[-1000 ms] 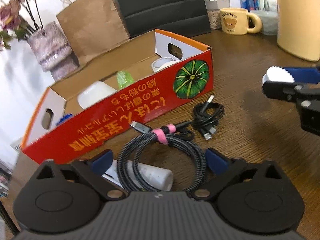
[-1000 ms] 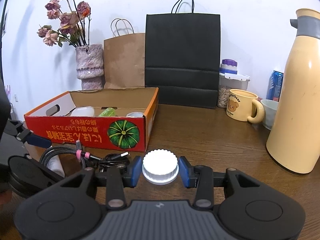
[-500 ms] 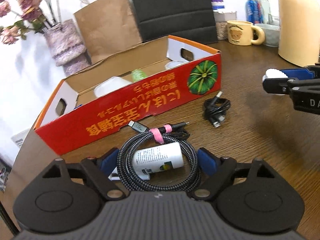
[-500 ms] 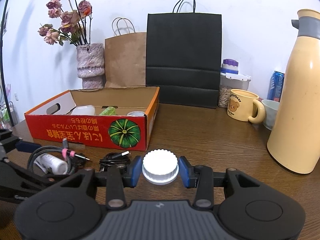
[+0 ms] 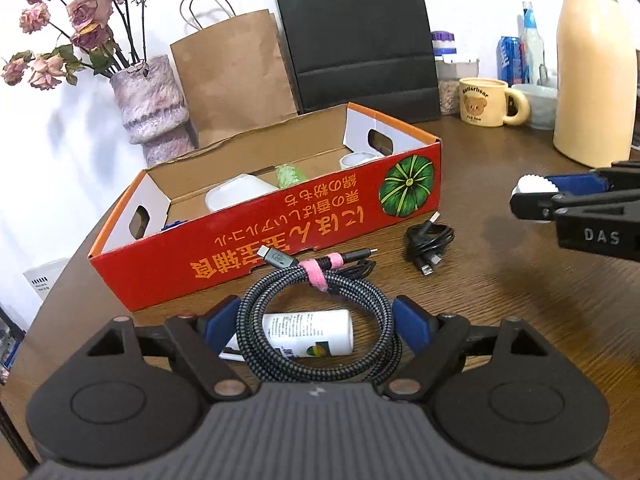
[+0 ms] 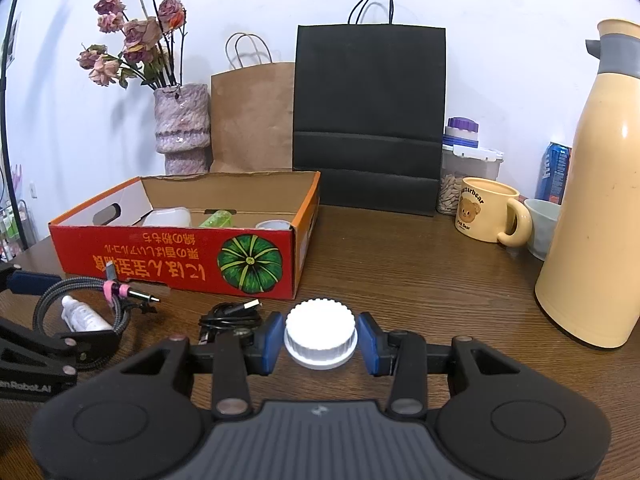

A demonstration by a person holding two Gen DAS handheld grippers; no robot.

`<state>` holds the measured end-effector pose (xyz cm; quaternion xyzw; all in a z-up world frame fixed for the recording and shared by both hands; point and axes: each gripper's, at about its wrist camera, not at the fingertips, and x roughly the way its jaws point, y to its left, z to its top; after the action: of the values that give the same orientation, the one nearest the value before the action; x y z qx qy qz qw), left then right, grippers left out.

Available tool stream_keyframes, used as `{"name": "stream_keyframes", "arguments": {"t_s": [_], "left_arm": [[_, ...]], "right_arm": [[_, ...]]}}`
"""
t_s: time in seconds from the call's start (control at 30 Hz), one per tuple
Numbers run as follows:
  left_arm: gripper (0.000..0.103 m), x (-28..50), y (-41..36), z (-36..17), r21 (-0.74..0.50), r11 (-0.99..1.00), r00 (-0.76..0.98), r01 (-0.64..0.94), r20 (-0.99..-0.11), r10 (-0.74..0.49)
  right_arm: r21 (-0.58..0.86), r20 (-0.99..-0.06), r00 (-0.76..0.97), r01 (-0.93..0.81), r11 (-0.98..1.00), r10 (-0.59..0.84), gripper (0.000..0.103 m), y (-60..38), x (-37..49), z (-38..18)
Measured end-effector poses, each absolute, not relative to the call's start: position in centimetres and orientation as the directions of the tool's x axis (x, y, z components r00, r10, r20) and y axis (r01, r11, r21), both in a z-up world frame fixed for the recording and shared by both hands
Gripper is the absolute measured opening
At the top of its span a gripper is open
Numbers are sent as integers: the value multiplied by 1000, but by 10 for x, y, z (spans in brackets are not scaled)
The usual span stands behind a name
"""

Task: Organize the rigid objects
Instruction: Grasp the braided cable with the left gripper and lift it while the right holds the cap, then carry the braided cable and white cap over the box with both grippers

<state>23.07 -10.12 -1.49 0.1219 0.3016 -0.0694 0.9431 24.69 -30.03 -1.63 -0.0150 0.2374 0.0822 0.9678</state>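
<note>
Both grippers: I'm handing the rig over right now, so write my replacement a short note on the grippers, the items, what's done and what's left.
Right gripper: shut on the white ribbed cap, held above the table, not yet boxed.
Left gripper: jaws open and have just been closing, either side of the braided cable coil; the pads are not pressing on it. The white bottle lies on its side inside the coil.
The black USB cable lies loose by the box's pumpkin end.
Done: a white container, a green item and a white cup-like piece sit in the red box.
Left: cap, coil, bottle, black cable.
</note>
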Motion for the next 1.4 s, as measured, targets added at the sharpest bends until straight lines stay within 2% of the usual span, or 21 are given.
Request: {"name": "stream_keyframes", "arguments": {"t_s": [0.7,1.4], "left_arm": [[83,214,-66,14,51,994,850,101,-524,-60],[83,225,-17,55,-49,998,901,39,-431,-56]], "right_arm": [[-17,-430,881,-226,974,197,39,-279,239,-15],[49,-350,902,-253,966,253,39,-211,236,18]]}}
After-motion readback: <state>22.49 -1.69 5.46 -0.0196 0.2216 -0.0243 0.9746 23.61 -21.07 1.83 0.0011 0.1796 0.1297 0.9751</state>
